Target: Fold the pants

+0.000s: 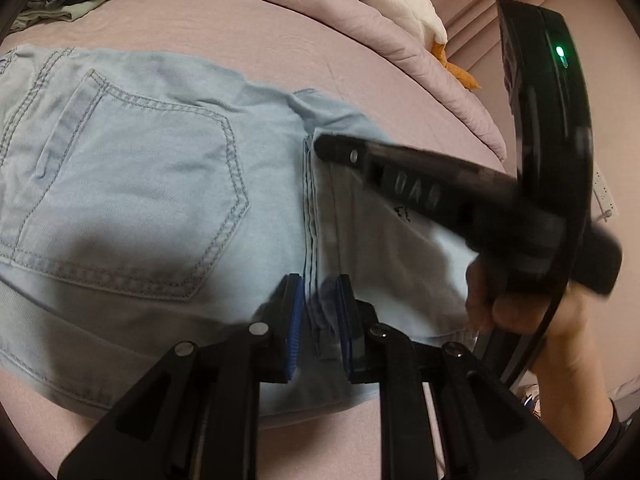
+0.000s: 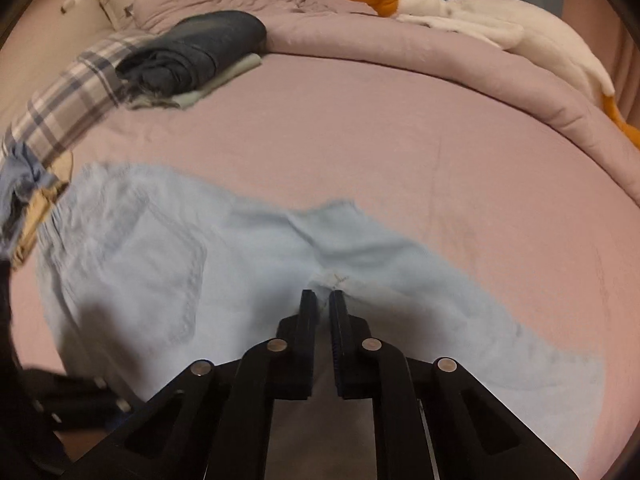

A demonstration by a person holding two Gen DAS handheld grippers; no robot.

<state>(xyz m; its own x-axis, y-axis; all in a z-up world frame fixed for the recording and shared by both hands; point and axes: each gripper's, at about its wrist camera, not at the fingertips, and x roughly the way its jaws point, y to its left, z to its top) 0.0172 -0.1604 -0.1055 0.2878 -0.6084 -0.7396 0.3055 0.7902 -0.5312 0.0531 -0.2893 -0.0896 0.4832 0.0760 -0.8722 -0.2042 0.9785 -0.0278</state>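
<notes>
Light blue denim pants lie on the pink bed, back pocket up, with a leg hem folded over the seat. My left gripper is shut on the folded hem edge of the pants near the bed's front. My right gripper is shut on the same hem fold further along; in the left wrist view its black fingers pinch the hem corner. The pants also show in the right wrist view, blurred, with the rest of the leg trailing right.
A dark folded garment on a pale one sits at the back left of the bed. A pink quilt rims the far edge, with a white goose plush on it. A plaid cloth lies at left.
</notes>
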